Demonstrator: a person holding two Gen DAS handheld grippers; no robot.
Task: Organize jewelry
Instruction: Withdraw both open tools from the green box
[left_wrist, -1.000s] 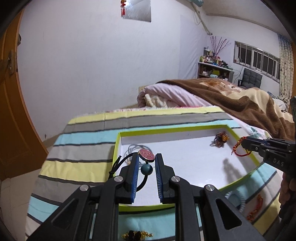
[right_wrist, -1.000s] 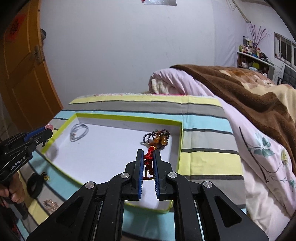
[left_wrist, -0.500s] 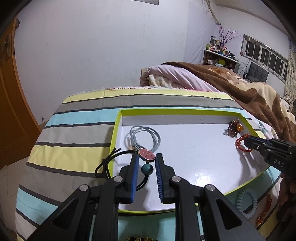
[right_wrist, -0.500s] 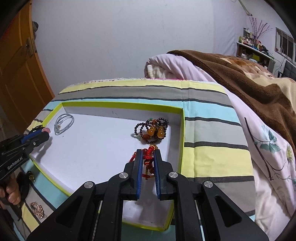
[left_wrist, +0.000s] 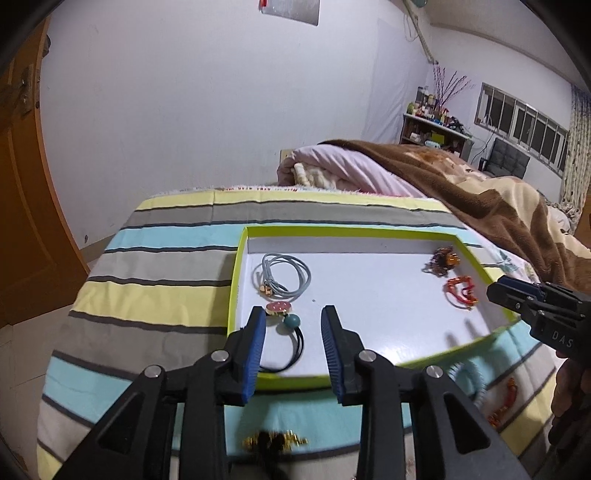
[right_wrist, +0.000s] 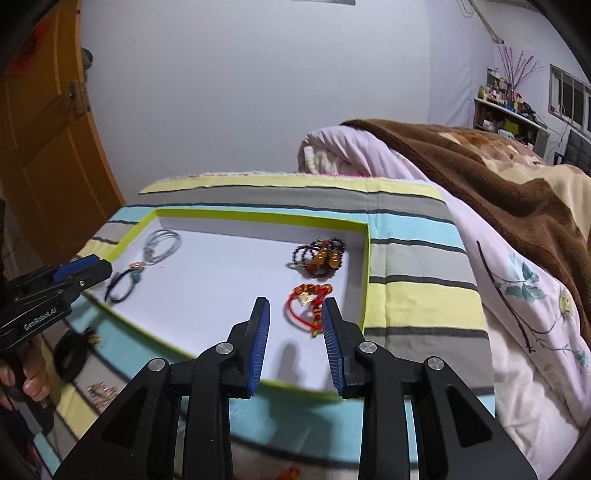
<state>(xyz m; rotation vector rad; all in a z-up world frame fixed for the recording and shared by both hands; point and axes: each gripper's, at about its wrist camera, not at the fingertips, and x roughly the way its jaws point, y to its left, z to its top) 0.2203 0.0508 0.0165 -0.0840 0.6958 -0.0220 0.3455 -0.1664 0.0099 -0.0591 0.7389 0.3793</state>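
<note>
A shallow white tray with a lime rim (left_wrist: 351, 230) (right_wrist: 258, 214) lies on the striped bedspread. My left gripper (left_wrist: 293, 325) is open above the tray's near left corner, over a black hair tie with a pink disc and teal bead (left_wrist: 286, 317) (right_wrist: 125, 282). A grey cord loop (left_wrist: 284, 275) (right_wrist: 162, 242) lies beyond it. My right gripper (right_wrist: 295, 317) is open over a red cord bracelet (right_wrist: 310, 302) (left_wrist: 461, 291) lying in the tray. A dark bead bracelet with amber gourds (right_wrist: 321, 256) (left_wrist: 441, 260) lies behind it.
Outside the tray's near edge lie a pale blue spiral hair tie (left_wrist: 469, 380), an orange bead string (left_wrist: 504, 404), a gold-and-black piece (left_wrist: 273, 441), a black ring (right_wrist: 70, 354) and a small gold item (right_wrist: 99, 391). A brown blanket (left_wrist: 480, 195) covers the bed on the right.
Both grippers have opened. The black hair tie and the red bracelet now lie released in the tray, and both grippers have drawn back slightly.
</note>
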